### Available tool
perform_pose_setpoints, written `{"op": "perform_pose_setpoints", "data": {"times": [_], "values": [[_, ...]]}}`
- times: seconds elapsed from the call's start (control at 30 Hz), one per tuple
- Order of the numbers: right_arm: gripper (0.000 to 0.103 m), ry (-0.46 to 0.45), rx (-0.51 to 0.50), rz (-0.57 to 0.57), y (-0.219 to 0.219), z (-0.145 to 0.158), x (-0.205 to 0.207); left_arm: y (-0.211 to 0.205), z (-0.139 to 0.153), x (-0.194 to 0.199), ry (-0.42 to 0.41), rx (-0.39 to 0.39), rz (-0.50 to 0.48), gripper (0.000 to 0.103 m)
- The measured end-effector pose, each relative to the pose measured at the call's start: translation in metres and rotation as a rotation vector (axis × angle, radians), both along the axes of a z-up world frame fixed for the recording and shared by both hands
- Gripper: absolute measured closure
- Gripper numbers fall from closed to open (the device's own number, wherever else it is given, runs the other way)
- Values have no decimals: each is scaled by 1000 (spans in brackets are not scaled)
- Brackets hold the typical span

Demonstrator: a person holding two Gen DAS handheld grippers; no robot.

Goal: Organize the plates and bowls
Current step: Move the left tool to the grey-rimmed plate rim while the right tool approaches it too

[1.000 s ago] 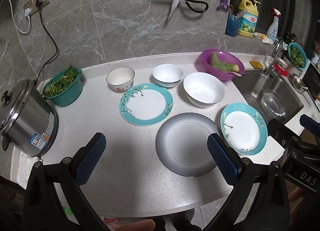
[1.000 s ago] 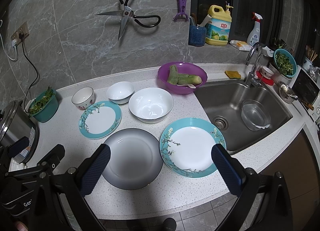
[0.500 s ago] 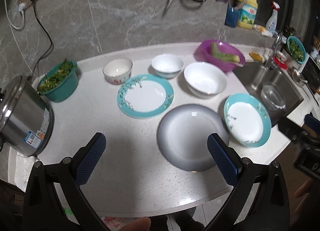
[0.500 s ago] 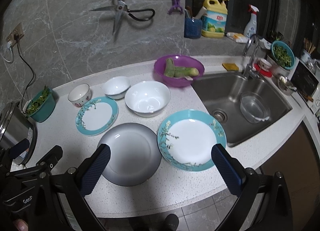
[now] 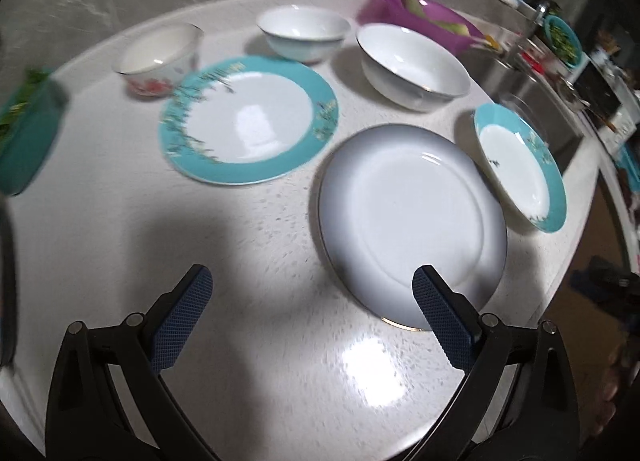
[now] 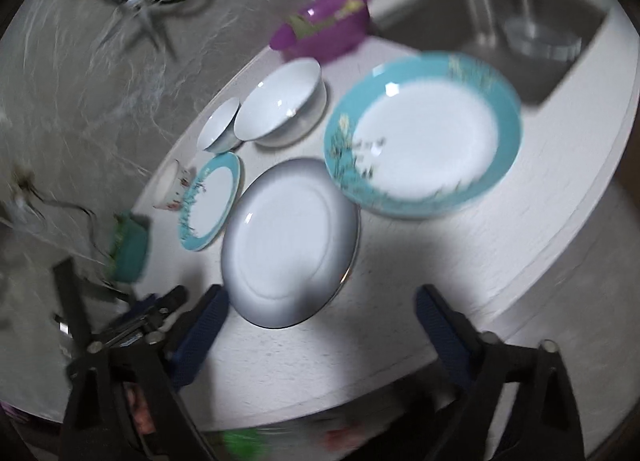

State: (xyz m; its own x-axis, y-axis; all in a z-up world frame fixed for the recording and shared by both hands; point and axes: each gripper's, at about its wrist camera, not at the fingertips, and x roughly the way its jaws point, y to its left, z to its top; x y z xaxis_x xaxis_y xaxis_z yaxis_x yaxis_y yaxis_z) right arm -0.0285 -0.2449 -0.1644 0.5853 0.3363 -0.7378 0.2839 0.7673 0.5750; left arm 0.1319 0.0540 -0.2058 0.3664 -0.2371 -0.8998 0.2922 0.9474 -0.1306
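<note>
Left wrist: left gripper (image 5: pixel 306 293) low over the worktop (image 5: pixel 240 261), jaws wide open, empty. Right pad sits over the near rim of the grey plate (image 5: pixel 408 221), probably lining up an edge grab. Teal plate (image 5: pixel 248 117) beyond it, second teal plate (image 5: pixel 520 165) at right, three bowls behind: floral (image 5: pixel 158 57), small white (image 5: pixel 304 31), big white (image 5: pixel 414 65). All single, nothing stacked yet. Versus 0.5 s ago: camera much closer and lower, wall mostly out of view.

Right wrist: right gripper (image 6: pixel 320 321) jaws open, empty, short of the grey plate (image 6: pixel 290 241), teal plate (image 6: pixel 424 133) ahead. Heavy blur; view has rolled and closed in since 0.5 s ago.
</note>
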Motion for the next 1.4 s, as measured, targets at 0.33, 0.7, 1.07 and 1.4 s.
{"op": "perform_pose_setpoints", "data": {"times": [0.33,0.7,1.07,1.4], "values": [[35,-60,182,-8,-16,-44,33,-16,-43,46,157,-69,-97,47],[46,-47,254,6,-32,-77,58,-31,-56,77,210,-117,-128,49],[56,-83,257,56,-26,-78,69,-48,-55,95,216,-128,-184,61],[89,-16,216,12,-35,-82,80,-63,-53,97,195,-24,-225,74]]}}
